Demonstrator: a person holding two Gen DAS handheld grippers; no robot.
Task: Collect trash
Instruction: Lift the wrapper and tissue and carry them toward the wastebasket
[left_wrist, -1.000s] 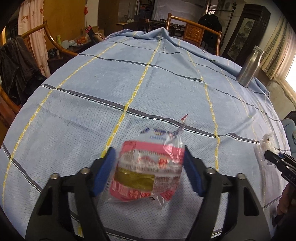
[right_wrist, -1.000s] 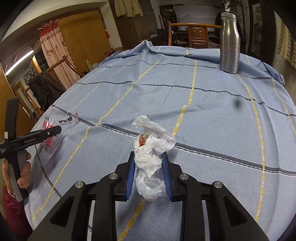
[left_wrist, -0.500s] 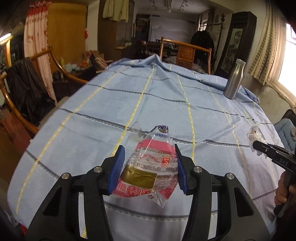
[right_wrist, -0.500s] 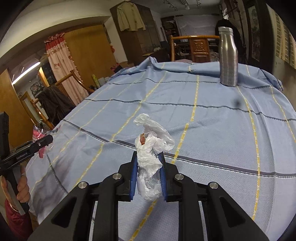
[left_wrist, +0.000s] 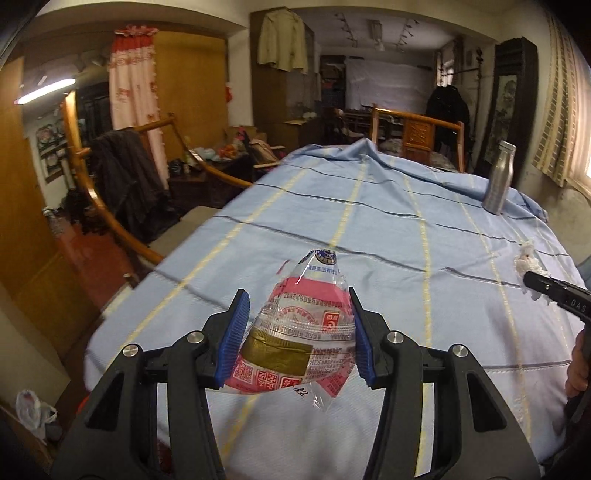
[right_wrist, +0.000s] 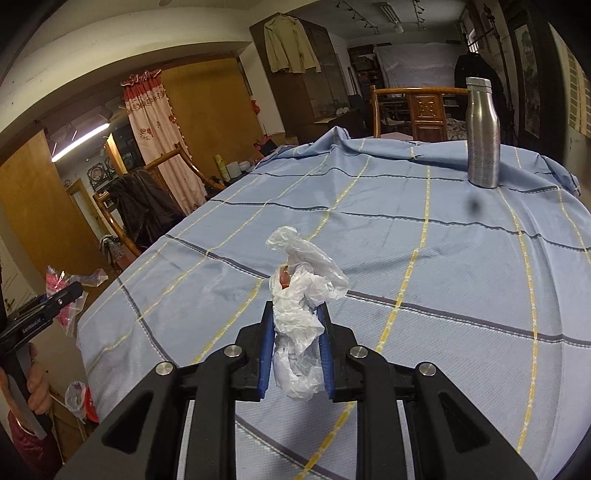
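Note:
My left gripper is shut on a pink and clear plastic food wrapper and holds it above the near left edge of the table. The wrapper also shows at the far left of the right wrist view. My right gripper is shut on a crumpled white plastic bag and holds it above the blue tablecloth. The bag also shows at the right of the left wrist view, at the tip of the other gripper.
A steel bottle stands at the far right of the table. Wooden chairs stand behind and to the left. A plastic bag hangs low at the table's near left corner, also in the left wrist view.
Both grippers have lifted up and back from the cloth with their loads. The left one has moved toward the table's left edge, so the floor and room now show.

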